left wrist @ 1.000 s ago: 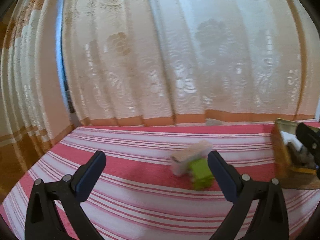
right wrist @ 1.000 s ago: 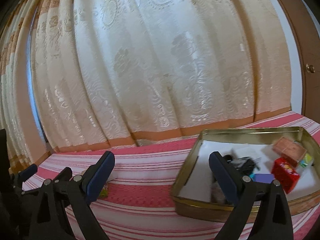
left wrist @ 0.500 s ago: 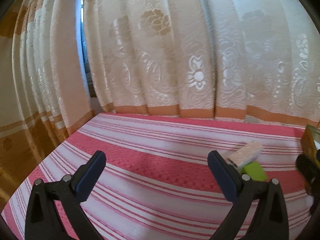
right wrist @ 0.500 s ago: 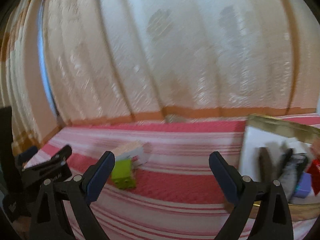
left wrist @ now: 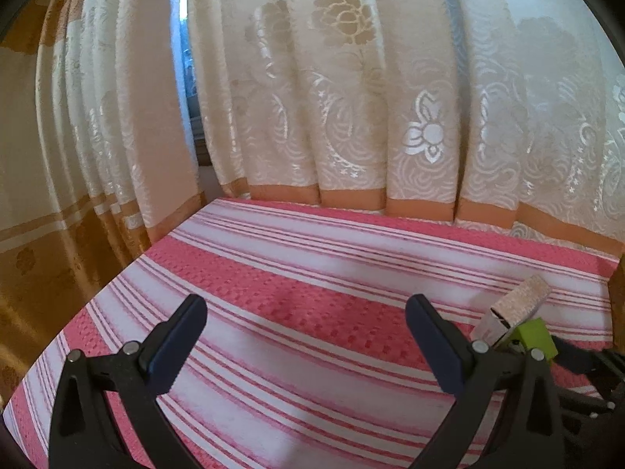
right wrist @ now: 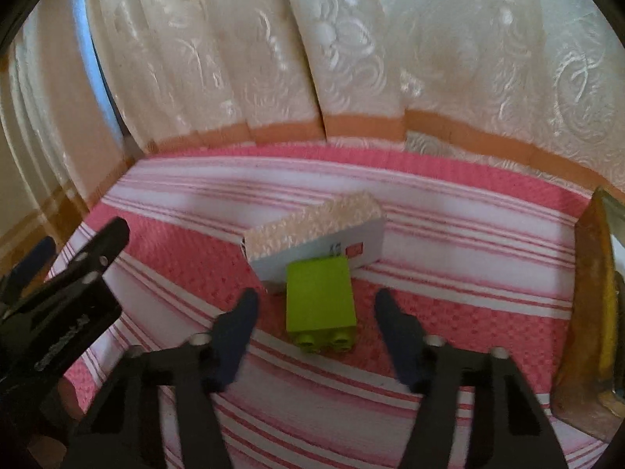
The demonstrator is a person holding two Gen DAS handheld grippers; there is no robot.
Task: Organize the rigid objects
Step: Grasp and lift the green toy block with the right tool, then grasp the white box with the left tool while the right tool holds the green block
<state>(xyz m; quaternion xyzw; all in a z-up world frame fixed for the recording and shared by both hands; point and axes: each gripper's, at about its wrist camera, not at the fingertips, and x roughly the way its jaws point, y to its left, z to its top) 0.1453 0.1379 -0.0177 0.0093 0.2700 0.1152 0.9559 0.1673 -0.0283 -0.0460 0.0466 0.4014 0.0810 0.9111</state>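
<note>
A lime green toy brick (right wrist: pixel 319 299) lies on the pink and white striped cloth (right wrist: pixel 449 242), its end against a small grey carton with a pale textured top (right wrist: pixel 312 230). My right gripper (right wrist: pixel 316 303) straddles the brick; its jaws are closing and the fingertips (right wrist: pixel 246 305) stand a little off each side, not touching. In the left wrist view the same green brick (left wrist: pixel 533 334) and carton (left wrist: pixel 515 306) sit at the right. My left gripper (left wrist: pixel 304 310) is open over bare cloth.
A gold metal tin (right wrist: pixel 597 293) stands at the right edge of the right wrist view. Cream patterned curtains (left wrist: pixel 351 97) hang behind the cloth. The left gripper's body (right wrist: pixel 58 312) fills the right view's lower left.
The right gripper swung left from the tin, dropped toward the green brick, and its jaws narrowed around it. The left gripper shifted left, so the brick and carton slid to its view's right.
</note>
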